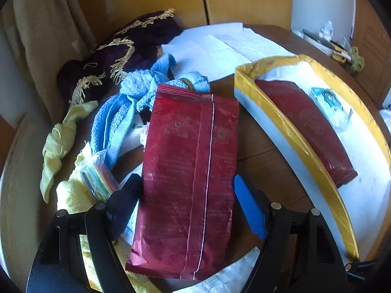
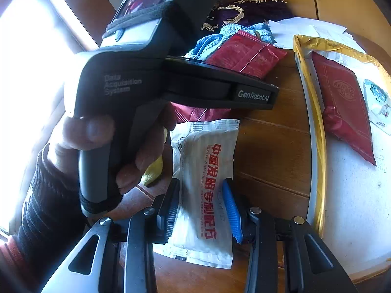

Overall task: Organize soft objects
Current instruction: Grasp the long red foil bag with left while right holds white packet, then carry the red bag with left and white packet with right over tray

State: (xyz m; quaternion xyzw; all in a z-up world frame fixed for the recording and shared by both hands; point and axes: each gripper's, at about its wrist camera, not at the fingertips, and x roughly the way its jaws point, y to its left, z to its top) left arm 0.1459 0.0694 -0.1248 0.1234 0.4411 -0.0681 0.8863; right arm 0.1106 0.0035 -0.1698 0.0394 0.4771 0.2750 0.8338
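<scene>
Both pairs of jaws straddle a packet, and neither visibly has it pinched. Your left gripper (image 1: 188,202) stands wide, its fingers on either side of the dark red packet (image 1: 188,183) that fills the lower middle of the left wrist view; a gap shows between the blue pad and the packet's edge. Your right gripper (image 2: 200,207) sits narrower around the white packet with red lettering (image 2: 205,188) at the bottom centre of the right wrist view. The pads are close against its sides, but I cannot tell whether they are pressing yet.

Just above that, your left hand (image 2: 97,146) and its gripper body block the middle left of the frame.

On the right of both views lies the yellow-rimmed tray (image 1: 288,131) with a white lining. It already holds a second red packet (image 1: 310,129) and a small clear sachet with a teal print (image 1: 330,107), so I judge the sorting started but well short of finished.

Left on the wooden table (image 2: 268,146) are the two packets under your grippers, plus the cloth pile at the left of the left wrist view: a yellow cloth (image 1: 58,144), a clear bag of coloured bits (image 1: 97,175), a blue towel (image 1: 127,107), and farthest back at upper left a dark purple fringed cloth (image 1: 127,48). White papers (image 1: 215,46) lie beyond.
</scene>
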